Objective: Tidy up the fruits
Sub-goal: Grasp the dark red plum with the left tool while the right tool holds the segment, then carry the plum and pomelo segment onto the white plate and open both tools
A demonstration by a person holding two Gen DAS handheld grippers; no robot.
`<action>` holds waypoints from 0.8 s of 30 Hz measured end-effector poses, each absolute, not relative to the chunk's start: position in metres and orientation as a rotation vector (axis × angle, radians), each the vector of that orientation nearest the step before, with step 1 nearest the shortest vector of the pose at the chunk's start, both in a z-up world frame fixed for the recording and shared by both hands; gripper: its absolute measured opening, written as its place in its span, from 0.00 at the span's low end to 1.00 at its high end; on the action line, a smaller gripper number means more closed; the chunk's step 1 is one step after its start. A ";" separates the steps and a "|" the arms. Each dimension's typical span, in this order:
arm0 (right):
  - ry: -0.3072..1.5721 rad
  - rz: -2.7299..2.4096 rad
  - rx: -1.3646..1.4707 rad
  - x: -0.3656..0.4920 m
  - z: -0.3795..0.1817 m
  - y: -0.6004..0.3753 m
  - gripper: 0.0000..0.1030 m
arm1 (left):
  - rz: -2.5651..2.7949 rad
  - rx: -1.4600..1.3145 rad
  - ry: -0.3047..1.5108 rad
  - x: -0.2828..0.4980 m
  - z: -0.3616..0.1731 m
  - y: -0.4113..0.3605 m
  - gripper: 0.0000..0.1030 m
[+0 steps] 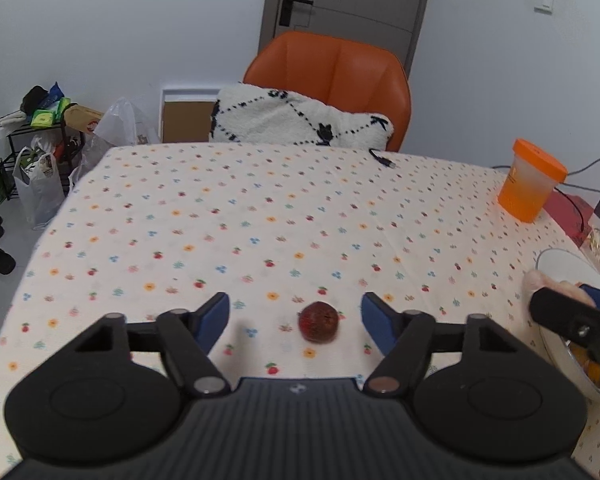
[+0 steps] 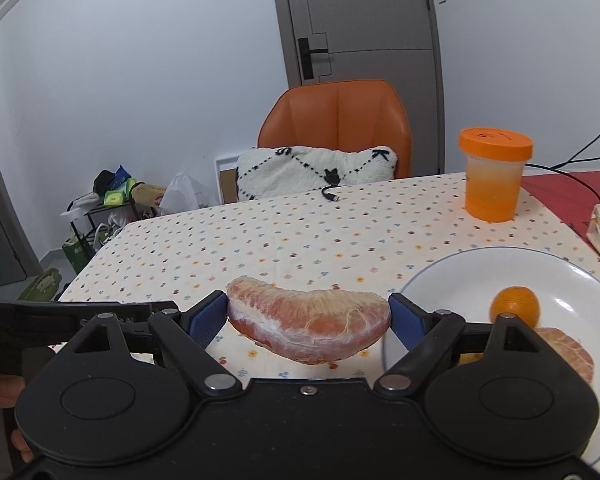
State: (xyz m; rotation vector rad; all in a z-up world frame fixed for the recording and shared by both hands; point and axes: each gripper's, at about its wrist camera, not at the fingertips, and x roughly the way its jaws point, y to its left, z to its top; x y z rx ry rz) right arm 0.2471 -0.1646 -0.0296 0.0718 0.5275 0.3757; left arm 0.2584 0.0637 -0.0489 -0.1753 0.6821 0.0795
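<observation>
Pink peeled pomelo segment [image 2: 309, 326], long axis crosswise, is clenched in right gripper [image 2: 309, 320], white plate [image 2: 460, 268] just rightward; left gripper [image 1: 295, 320] is spread.

Both wrist views doorward (table [image 1: 260, 200] shared)

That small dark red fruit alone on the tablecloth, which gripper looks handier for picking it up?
Left, probably. The left gripper is open, with the dark red fruit between its fingers, while the right gripper is shut on a pomelo segment beside the plate.
</observation>
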 end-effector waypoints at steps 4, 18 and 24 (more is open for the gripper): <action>0.525 0.364 0.082 0.244 -0.030 -0.174 0.81 | 0.080 -0.137 0.699 0.264 -0.056 0.054 0.55; 0.530 0.354 0.114 0.237 -0.033 -0.186 0.81 | 0.083 -0.147 0.685 0.249 -0.045 0.055 0.22; 0.505 0.363 0.129 0.226 -0.027 -0.190 0.81 | 0.076 -0.144 0.616 0.226 -0.016 0.056 0.22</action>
